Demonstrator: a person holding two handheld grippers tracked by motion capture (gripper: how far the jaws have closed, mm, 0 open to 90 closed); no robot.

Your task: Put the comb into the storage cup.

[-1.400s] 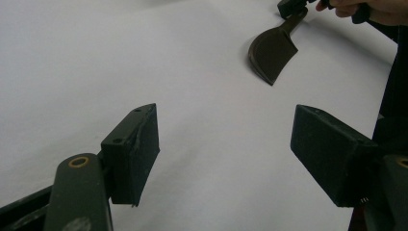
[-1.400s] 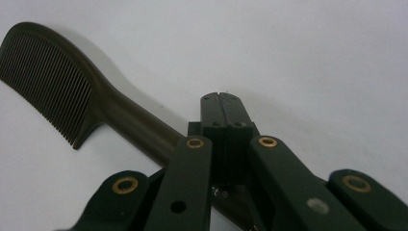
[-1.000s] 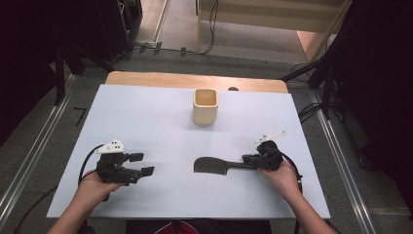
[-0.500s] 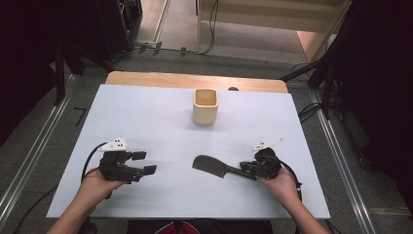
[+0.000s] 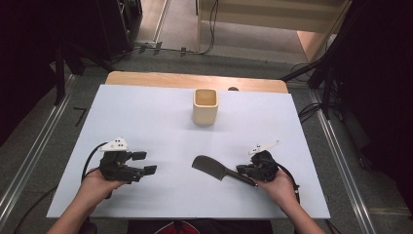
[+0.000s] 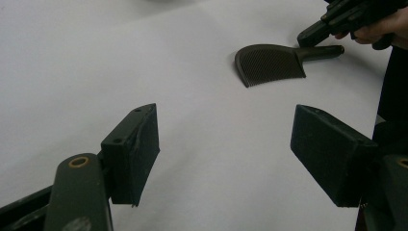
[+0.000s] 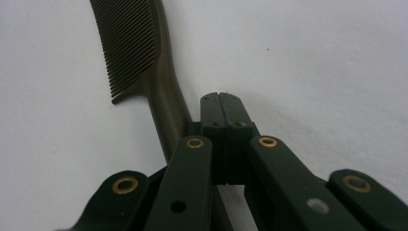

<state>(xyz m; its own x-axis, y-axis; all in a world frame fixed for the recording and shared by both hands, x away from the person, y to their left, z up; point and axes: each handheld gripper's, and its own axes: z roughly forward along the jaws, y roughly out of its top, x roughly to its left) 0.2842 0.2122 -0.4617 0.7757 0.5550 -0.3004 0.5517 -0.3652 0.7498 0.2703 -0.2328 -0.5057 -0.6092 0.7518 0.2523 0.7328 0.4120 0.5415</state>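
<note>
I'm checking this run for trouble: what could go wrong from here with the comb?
The right gripper is shut with nothing between its fingers, beside the handle of the comb, so a nudge may just spin it on the table. The left gripper stands open and apart, likely too far to steady it.

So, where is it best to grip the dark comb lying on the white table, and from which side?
Probably the comb by its narrow handle, coming from the right: it lies flat, the handle points toward the right gripper, and the toothed blade is wide.
</note>
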